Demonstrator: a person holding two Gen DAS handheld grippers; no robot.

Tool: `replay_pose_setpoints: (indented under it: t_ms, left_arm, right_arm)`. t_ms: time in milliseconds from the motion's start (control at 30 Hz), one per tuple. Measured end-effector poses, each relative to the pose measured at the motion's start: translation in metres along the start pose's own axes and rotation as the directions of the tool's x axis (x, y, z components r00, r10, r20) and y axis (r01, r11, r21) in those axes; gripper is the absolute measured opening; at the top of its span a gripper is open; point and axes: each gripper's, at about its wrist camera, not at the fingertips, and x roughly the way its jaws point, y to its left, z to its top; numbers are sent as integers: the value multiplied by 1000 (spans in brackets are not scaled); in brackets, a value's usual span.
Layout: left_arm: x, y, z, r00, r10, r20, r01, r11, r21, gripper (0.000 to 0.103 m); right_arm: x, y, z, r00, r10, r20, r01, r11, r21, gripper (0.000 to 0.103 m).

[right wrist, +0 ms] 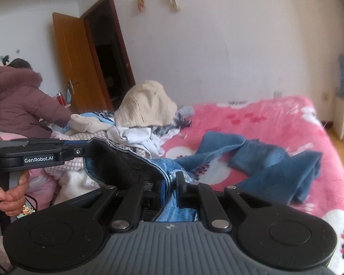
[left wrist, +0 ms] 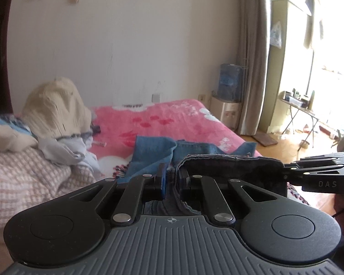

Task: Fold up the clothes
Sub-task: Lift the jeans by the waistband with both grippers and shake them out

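Right wrist view, left edge: left gripper (right wrist: 89,147) marked "GenRobot.AI", clamped on jeans (right wrist: 252,158) waistband. Bottom centre: right gripper (right wrist: 170,183) pinching waistband at zipper. Jeans legs sprawl centre-right on pink blanket (right wrist: 275,116). Left view: right gripper (left wrist: 284,167) reads "DAS".

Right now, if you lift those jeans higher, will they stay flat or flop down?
Probably flop: the jeans sag between the left gripper and the right gripper, legs crumpled on the pink blanket. Likely heavy; thick denim. The waistband seam seems unlikely to slip.
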Motion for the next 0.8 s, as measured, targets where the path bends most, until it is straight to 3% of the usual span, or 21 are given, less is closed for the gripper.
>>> replay_pose_setpoints:
  t_ms: [100,267,433,633,800]
  left_arm:
    - [8,8,-4,999,-36,-2,36,999,-20,13]
    - [10,19,-22,994,-113,7,114,991,-72,59]
    - [15,28,-49,988,-154,-21,152,984,-92,76]
    - [40,30,-60,988,-136,-68,132,989,-64,75]
    - [56,30,-59,989,-125,-76,118,989,-91,56]
  right_arm:
    - [22,-15,10,999,7,-53,-5,999,31,9]
    - [44,-27,12,996,-44,-78,49,997,61,9]
    - [64,-38,13,993,-55,-104,64,994,84,9]
    - [75,-40,13,990,-46,-135,56,996,76,9]
    - [77,-33,13,986,-45,-158,52,998,41,10]
